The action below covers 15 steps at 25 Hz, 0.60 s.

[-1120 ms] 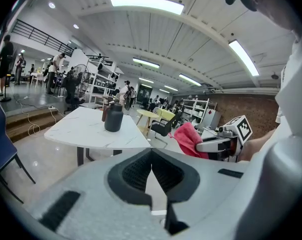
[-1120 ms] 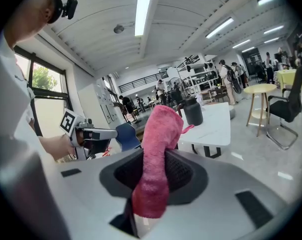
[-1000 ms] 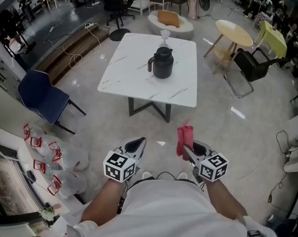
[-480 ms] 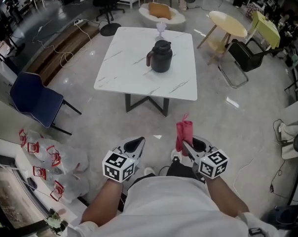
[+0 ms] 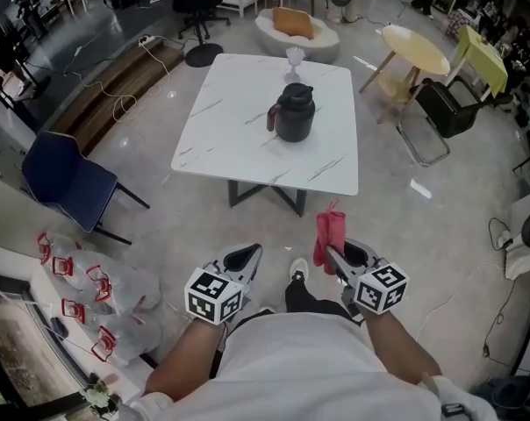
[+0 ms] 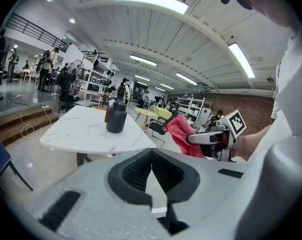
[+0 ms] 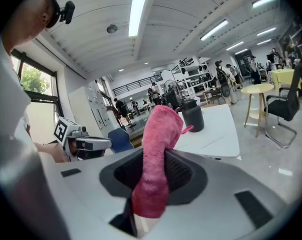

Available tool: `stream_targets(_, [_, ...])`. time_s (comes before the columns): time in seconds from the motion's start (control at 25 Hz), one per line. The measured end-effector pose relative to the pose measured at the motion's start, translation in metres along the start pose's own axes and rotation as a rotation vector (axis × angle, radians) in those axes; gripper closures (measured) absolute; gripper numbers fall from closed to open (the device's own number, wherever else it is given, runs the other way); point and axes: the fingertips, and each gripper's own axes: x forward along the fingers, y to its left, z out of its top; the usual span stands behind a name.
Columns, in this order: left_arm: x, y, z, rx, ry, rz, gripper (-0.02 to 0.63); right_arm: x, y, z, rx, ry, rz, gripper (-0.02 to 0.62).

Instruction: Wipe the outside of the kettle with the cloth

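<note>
From the head view, both grippers are held low in front of the person, over the floor and short of the table (image 5: 239,121). The left gripper (image 5: 247,253) has its fingers drawn together with nothing in them. The right gripper (image 5: 332,253) has its fingers clamped on the red cloth (image 5: 328,233), which stands up from the fingertips. The kettle (image 5: 293,112) sits upright on the table, well ahead of both sets of fingers, with its handle on the left in this view. A stemmed glass (image 5: 294,57) stands beyond it near the far edge. Only this view shows the person's shoe (image 5: 297,270) on the floor between the two grippers, and a blue chair (image 5: 63,178) far off to the left of the left fingers.

The left gripper view shows what the head view only hints at. The left gripper's (image 6: 151,173) ribbed pads meet along a thin seam and hold nothing. The kettle (image 6: 116,118) is ahead and a little left of the fingertips. The right gripper (image 6: 195,139) comes in from the right, with the cloth (image 6: 182,133) bunched at its tip.

The right gripper view shows the grip itself. The cloth (image 7: 158,149) is pinched between the right gripper's (image 7: 152,181) pads. It rises as a thick roll above them and a short end hangs below. The kettle (image 7: 193,115) shows just right of the cloth's top, far ahead on the table (image 7: 216,134). The left gripper (image 7: 107,144) lies off to the left.
</note>
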Motion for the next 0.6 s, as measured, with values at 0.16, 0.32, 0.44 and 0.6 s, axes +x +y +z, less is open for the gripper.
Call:
stream_targets(0.16, [0.021, 0.014, 0.023, 0.016, -0.010, 0.014, 0.607, 0.024, -0.015, 0.024, -0.015, -0.023, 0.030, 0.477])
stream_targets(0.32, [0.050, 0.027, 0.054, 0.043, -0.018, 0.025, 0.607, 0.044, -0.041, 0.055, -0.032, -0.045, 0.048, 0.477])
stream_targets(0.44, [0.070, 0.036, 0.076, 0.059, -0.026, 0.040, 0.607, 0.057, -0.060, 0.077, -0.037, -0.055, 0.068, 0.477])
stream_targets(0.6, [0.092, 0.047, 0.091, 0.054, -0.032, 0.068, 0.606, 0.070, -0.083, 0.097, -0.042, -0.061, 0.096, 0.477])
